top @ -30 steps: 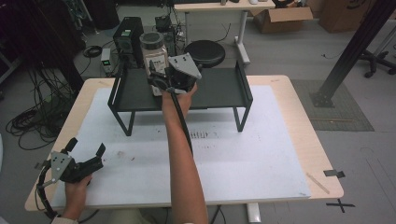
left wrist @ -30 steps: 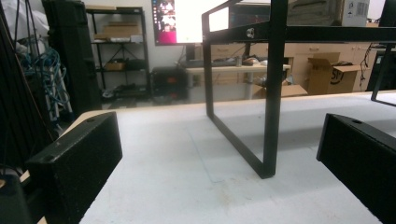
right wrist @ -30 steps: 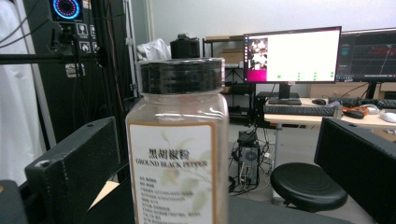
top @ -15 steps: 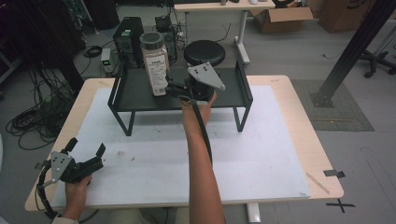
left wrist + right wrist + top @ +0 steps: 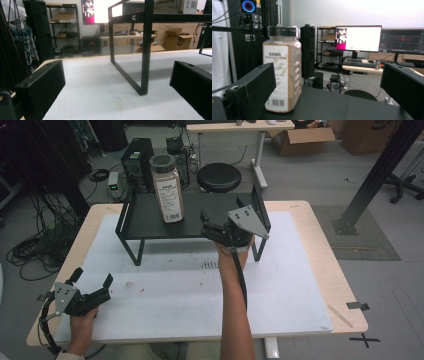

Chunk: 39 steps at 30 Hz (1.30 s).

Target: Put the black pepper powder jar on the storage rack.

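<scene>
A tall clear jar [image 5: 167, 190] of brown powder, with a dark lid and a white label, stands upright on the left-middle of the black metal rack [image 5: 150, 217]. My right gripper [image 5: 206, 224] hovers at the rack's front right, open, its jaws pointing left at the jar and well apart from it. In the right gripper view the jar [image 5: 283, 75] stands ahead on the left, beyond the open right gripper [image 5: 328, 82]. My left gripper [image 5: 92, 279] rests low on the white mat near the table's front left corner, open and holding nothing. The left gripper [image 5: 117, 85] faces a rack leg [image 5: 145, 50].
A white mat [image 5: 280, 285] covers most of the wooden table [image 5: 320, 245]. Behind the table stand a round black stool [image 5: 218, 176] and a computer tower [image 5: 136, 160]. Cables [image 5: 35, 250] lie on the floor at the left. A black post [image 5: 375, 175] rises at the right.
My right gripper has let go of the jar and drawn back to the right, toward the rack's front edge. The jar now stands alone on the rack. The left gripper has not moved.
</scene>
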Each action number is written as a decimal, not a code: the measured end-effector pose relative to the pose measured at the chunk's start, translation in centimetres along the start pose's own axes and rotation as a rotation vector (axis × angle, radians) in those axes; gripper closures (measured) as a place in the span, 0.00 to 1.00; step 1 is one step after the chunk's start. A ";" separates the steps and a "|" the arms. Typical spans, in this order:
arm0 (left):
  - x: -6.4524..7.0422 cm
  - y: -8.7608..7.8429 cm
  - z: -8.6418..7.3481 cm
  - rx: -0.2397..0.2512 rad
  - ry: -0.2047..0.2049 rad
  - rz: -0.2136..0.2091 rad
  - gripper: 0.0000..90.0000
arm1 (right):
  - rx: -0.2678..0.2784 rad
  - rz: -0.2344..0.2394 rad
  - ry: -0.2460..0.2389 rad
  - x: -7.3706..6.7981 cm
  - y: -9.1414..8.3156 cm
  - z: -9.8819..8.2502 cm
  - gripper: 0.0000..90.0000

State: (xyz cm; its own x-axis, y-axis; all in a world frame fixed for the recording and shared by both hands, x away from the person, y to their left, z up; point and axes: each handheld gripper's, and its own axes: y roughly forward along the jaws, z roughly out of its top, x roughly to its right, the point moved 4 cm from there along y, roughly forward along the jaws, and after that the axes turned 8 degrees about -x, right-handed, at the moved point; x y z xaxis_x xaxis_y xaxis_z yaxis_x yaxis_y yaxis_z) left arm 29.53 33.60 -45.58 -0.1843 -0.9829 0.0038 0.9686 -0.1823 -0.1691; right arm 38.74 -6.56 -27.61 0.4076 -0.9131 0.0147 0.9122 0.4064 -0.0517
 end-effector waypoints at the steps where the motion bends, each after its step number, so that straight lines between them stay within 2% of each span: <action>1: 0.0 0.0 0.0 0.000 0.000 0.000 0.01 | 0.000 0.000 0.000 0.0 0.0 0.0 0.00; 12: 0.0 0.0 0.0 0.001 -0.001 0.000 0.00 | 0.007 -0.063 0.028 2.8 -4.3 -3.4 0.00; 19: 0.0 0.0 0.0 0.002 -0.002 0.000 0.00 | 0.017 -0.094 0.033 3.8 -6.3 -5.0 0.00; 26: 0.0 0.0 0.0 0.002 -0.002 0.001 0.00 | -0.008 -0.131 0.010 4.7 -7.8 -7.1 0.00; 39: 0.0 0.0 0.0 0.001 0.000 0.001 0.00 | -0.052 -0.183 0.057 6.6 -9.2 -12.2 0.00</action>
State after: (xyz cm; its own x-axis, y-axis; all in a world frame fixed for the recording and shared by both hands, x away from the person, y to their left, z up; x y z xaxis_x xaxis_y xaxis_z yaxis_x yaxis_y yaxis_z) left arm 29.51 33.62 -45.57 -0.1830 -0.9831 0.0033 0.9691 -0.1809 -0.1679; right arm 32.54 -16.72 -39.19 0.2309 -0.9726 -0.0274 0.9669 0.2325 -0.1051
